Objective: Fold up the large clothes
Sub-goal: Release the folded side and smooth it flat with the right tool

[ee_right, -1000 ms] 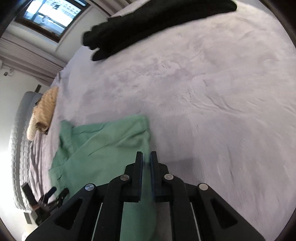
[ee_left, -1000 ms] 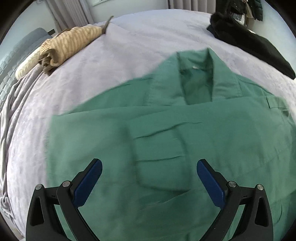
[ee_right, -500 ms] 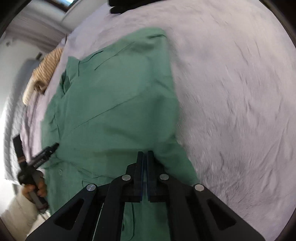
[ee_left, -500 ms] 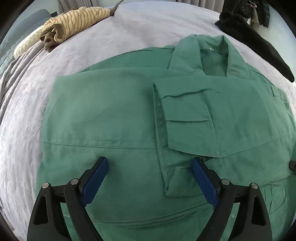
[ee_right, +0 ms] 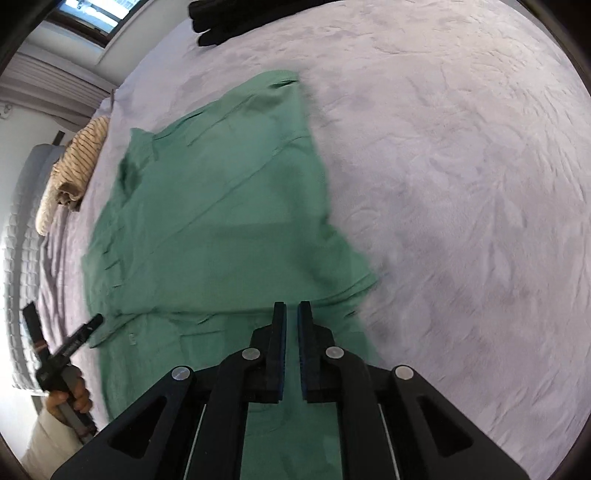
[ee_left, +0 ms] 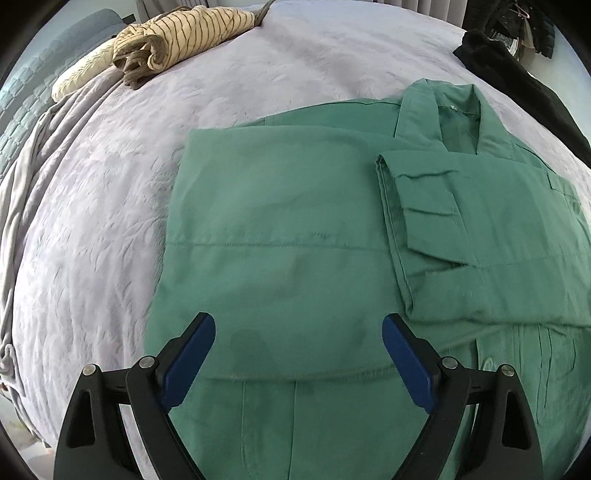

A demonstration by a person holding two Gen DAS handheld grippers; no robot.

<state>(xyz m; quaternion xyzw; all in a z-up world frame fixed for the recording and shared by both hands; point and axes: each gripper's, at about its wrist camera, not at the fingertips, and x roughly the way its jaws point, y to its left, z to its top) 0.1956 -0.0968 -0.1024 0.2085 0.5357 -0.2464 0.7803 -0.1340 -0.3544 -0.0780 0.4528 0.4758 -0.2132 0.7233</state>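
Item: green shirt (ee_left: 295, 229), laid flat on the grey bed cover (ee_left: 92, 229), collar at the far end from both tools.

Change noted: a second ago the right sleeve was up off the bed in the right tool; it now lies folded across the chest, its cuff (ee_left: 424, 206) ahead and to the right of the left hand-held gripper (ee_left: 299, 354). The left side is likewise turned in, giving a straight edge ahead and to the left of that tool. Judgement: both side folds look done; the lengthwise fold, hem toward collar, is what remains.

Left hand-held gripper: jaws wide apart, nothing between them, hanging over the lower front of the shirt and pointing steeply down. It has drifted sideways across the cloth. In the right wrist view the person's hand (ee_right: 68, 397) grips its handle, a pale sleeve below it.

Right hand-held gripper (ee_right: 291, 325): jaws nearly together with a slim gap, having just been opening; no cloth between them, so the sleeve is let go. It points steeply down over the shirt's right edge, bare bed cover off to its right.

Also present, beyond the left tool and to its left: a striped top (ee_left: 177, 33), bundled, near a pillow (ee_left: 79, 74). Beyond and to its right: dark clothes (ee_left: 524, 85) at the bed's far corner.
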